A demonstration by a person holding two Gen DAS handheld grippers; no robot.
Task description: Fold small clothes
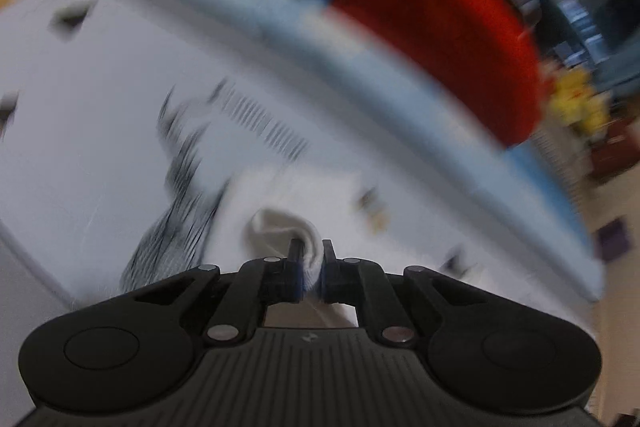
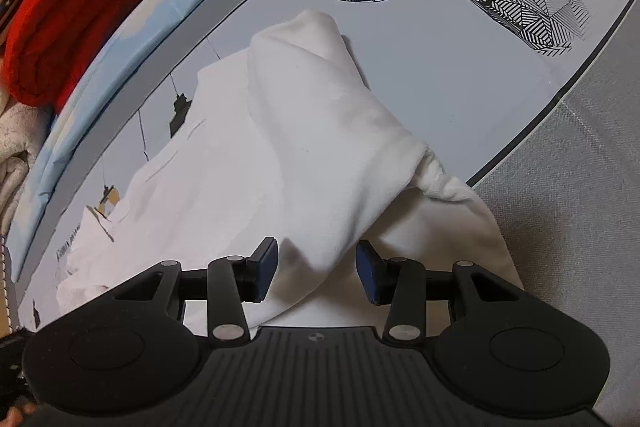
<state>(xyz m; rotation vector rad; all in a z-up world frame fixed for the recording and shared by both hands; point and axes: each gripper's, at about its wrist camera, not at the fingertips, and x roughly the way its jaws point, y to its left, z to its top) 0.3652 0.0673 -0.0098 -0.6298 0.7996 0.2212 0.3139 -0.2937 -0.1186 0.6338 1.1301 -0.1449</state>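
Left wrist view: the left gripper pinches a fold of the white garment (blurred), probably to carry that edge over. The right gripper stands spread astride its near part on the printed tablecloth, apparently steadying it.

Left wrist view: heavy motion blur across the scene, deer print on the pale printed tablecloth smeared into streaks, red folded fabric soft-edged; only the gripper body is sharp. Right wrist view: crisp, lettering legible. Light in both is even, diffuse and cool, moderately bright, no glare. Soft shadows in the folds of the white cotton garment. Strong fisheye bowing, dark vignette corners.
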